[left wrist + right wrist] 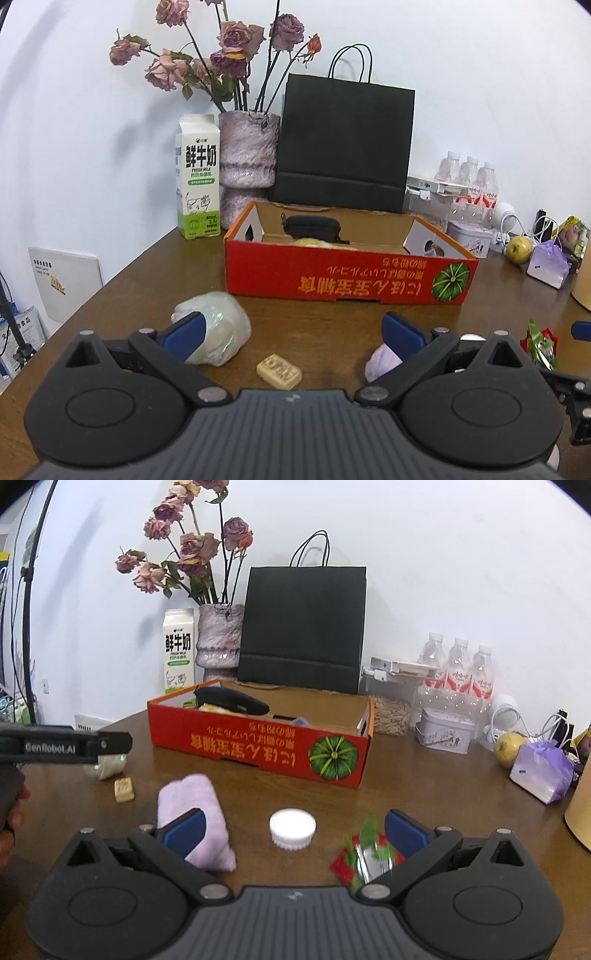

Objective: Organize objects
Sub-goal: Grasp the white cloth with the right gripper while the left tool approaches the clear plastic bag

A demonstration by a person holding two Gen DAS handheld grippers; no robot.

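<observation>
Brown tabletop (325, 328) lies open between both grippers and the red carton (347, 275), which holds a black case (314, 225). Left gripper (293, 332): fingers spread, unloaded, flanking a wrapped bundle (218, 325) and a beige block (279, 372). Right gripper (293, 830): spread, flanking a lilac towel (195, 805). Only the right wrist view shows the white cap (292, 829). Milk carton (198, 175) reads "FRESH MILK"; smaller print appears illegible.

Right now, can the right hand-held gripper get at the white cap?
Probably yes. The right hand-held gripper is open, and the white cap sits on bare table between its fingers, with the lilac towel and red-green wrapper off to either side.
</observation>
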